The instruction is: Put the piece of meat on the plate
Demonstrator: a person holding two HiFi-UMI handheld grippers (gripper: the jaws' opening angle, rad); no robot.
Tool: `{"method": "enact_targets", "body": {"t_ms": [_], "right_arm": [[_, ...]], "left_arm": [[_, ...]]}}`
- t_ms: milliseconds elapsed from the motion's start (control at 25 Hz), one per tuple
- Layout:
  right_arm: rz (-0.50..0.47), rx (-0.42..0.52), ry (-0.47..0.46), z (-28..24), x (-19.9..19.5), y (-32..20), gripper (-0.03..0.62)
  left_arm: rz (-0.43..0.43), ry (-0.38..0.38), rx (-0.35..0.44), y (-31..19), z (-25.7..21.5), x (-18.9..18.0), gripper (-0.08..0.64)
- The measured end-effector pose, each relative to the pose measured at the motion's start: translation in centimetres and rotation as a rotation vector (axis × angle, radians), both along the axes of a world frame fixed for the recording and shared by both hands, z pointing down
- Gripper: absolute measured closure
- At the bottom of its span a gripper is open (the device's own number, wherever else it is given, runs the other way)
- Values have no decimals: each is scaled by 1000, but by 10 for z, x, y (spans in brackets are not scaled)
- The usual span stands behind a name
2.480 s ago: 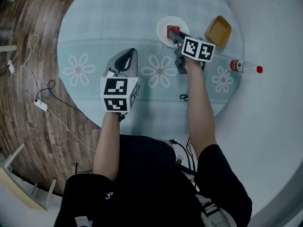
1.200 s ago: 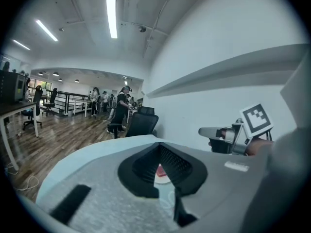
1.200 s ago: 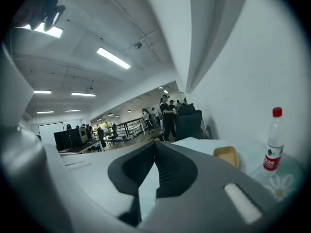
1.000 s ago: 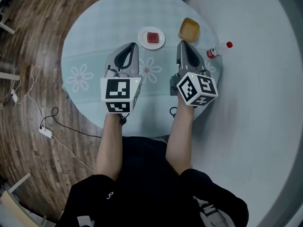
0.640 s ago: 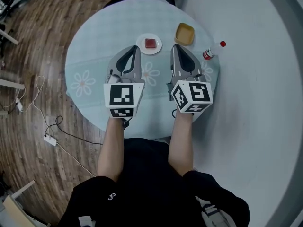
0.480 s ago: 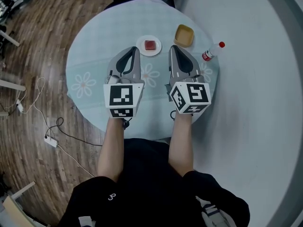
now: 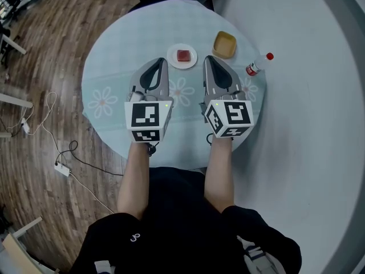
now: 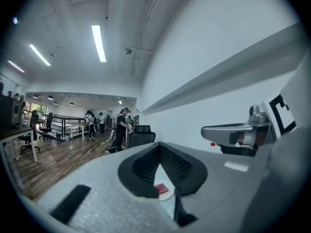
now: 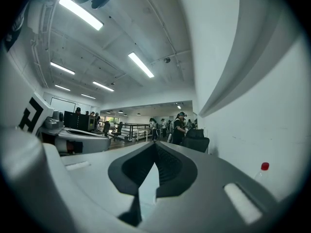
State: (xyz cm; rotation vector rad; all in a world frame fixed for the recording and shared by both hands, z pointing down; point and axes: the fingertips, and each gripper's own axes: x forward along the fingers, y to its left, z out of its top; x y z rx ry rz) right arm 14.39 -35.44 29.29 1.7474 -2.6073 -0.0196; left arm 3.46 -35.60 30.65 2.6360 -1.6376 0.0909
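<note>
A red piece of meat point(image 7: 183, 55) lies on a small white plate point(image 7: 175, 59) at the far middle of the round table point(image 7: 114, 50). My left gripper point(image 7: 162, 60) and right gripper point(image 7: 208, 57) hover side by side, level, nearer me than the plate. Both are shut with nothing in them. In the left gripper view the meat point(image 8: 162, 189) and plate point(image 8: 168, 194) show below the closed jaws of the left gripper point(image 8: 159, 147). The right gripper view shows its own gripper point(image 9: 155, 144) shut, with the table cloth beneath.
A tan bowl point(image 7: 224, 44) stands right of the plate. A clear bottle with a red cap point(image 7: 258, 65) lies near the table's right edge, also seen as the bottle point(image 9: 262, 171). Cables point(image 7: 54, 153) trail on the wooden floor at the left. People stand far across the room.
The right gripper, earlier at the plate by the meat, has drawn back toward me. Both grippers have risen a little and now hold side by side; the meat stays on the plate.
</note>
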Motion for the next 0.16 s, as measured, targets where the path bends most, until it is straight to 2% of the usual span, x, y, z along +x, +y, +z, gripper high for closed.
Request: {"method": "enact_targets", "body": {"t_ms": [160], "right_arm": [[-3, -2, 10, 3, -3, -3, 588]], "left_arm": [[1, 0, -10, -2, 5, -3, 566]]}}
